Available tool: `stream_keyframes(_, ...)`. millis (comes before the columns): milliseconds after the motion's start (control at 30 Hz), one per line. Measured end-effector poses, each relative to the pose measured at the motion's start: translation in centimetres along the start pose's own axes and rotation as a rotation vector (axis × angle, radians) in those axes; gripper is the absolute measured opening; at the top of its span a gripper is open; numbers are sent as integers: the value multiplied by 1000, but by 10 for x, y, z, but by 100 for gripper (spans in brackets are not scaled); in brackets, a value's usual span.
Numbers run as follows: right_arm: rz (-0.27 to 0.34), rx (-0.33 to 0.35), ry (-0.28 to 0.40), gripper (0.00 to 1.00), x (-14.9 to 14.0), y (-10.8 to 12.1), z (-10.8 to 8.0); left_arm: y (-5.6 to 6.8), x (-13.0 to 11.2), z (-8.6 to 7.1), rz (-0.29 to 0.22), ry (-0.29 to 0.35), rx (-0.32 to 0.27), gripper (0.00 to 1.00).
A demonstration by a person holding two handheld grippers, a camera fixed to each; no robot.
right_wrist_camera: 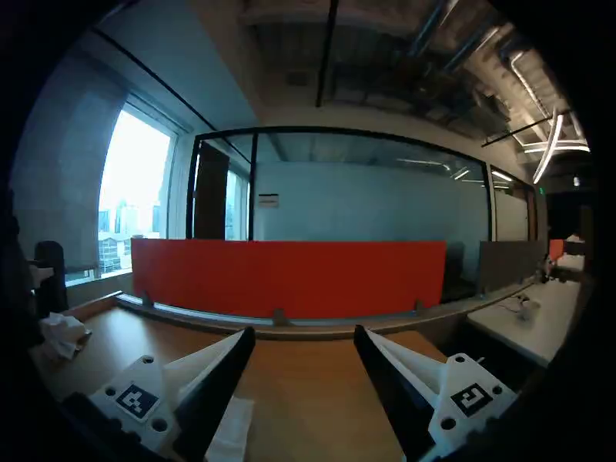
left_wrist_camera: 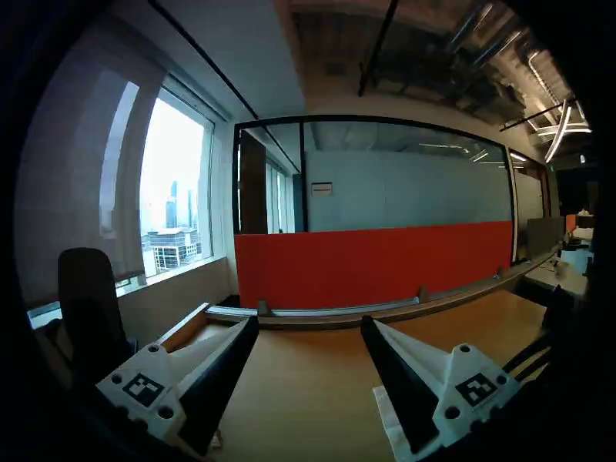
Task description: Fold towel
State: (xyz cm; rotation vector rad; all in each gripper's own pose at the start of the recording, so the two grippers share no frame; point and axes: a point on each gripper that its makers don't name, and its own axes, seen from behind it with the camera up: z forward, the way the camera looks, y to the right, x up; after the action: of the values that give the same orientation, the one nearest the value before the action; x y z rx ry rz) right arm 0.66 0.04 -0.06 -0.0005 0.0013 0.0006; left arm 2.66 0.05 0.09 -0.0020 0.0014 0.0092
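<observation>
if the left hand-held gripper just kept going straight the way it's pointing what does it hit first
Most likely the red divider panel at the back of the wooden desk. The left hand-held gripper points over the desk toward it with its jaws open, though depth is unclear.

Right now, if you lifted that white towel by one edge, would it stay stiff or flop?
Probably flop: the towel lies thin and flat against the desk, so it should drape. It looks light. Pushed, it may bunch up rather than slide.
</observation>
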Motion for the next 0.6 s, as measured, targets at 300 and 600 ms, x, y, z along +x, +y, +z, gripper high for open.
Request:
stream_keyframes(300, -7, -3, 7, 100, 46, 6, -5, 14, 31, 1, 1, -9, -36, 99)
stream_keyframes(600, -54, 56, -47, 100, 38, -5, -7, 48, 24, 1, 31, -62, -161, 99)
